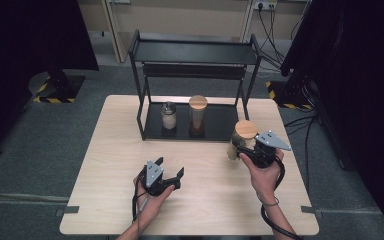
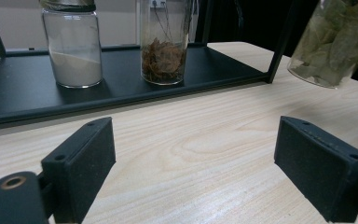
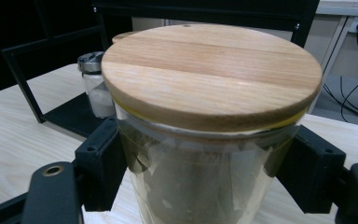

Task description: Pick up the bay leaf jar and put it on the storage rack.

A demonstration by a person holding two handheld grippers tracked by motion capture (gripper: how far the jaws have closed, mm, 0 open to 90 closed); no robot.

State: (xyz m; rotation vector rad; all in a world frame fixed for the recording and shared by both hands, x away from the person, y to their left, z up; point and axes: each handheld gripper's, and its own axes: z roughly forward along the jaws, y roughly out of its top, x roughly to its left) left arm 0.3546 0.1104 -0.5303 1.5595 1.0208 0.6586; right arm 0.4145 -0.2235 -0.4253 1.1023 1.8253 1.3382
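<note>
Jar [image 1: 242, 138] with wooden lid clamped between right tool [image 1: 258, 150] jaws, lifted off table [image 1: 115, 165], rack [image 1: 219, 122] just ahead. Pickup done; placing on rack shelf likely remains. Left tool [image 1: 172, 176] spread wide, empty, resting.

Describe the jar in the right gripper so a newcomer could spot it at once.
Start at the black rack at the table's far side. By its right front leg, the right gripper clamps a glass jar. It holds pale green leaves, and it is off the rack.
</note>
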